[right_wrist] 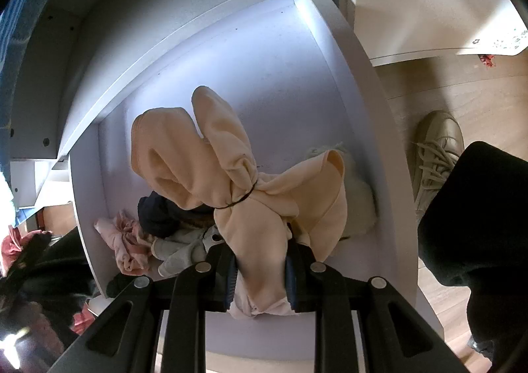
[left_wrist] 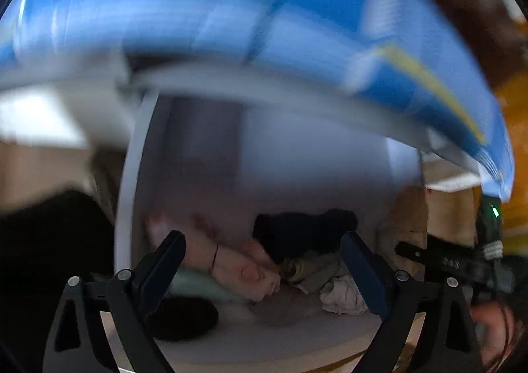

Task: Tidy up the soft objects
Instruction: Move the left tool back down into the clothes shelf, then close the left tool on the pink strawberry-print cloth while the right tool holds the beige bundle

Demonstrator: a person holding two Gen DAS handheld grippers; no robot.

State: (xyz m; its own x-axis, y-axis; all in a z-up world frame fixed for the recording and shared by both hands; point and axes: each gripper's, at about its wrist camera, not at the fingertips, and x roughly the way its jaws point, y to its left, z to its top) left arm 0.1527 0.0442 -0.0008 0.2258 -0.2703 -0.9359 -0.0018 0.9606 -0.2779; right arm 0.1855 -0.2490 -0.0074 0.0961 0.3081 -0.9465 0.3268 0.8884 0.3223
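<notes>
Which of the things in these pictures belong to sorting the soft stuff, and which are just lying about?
Part of the job:
- peach cloth bundle, clamped in the right claw
- pink cloth
- dark cloth
- grey cloth
- white drawer holding them
- left claw, open, empty

Just lying about:
- shoe
- wooden floor
- blue board

You are in a home, most likely a bedroom. You look down into a white drawer [right_wrist: 290, 82] of a cabinet, with loose clothes heaped at its bottom: a peach garment [right_wrist: 231, 175], a pink cloth [right_wrist: 122, 241], a grey sock [right_wrist: 181, 251]. Wood-look flooring [right_wrist: 462, 89] runs beside it, with your laced shoe [right_wrist: 435, 155] on it. Blue bedding [left_wrist: 198, 10] lies above the drawer.
</notes>
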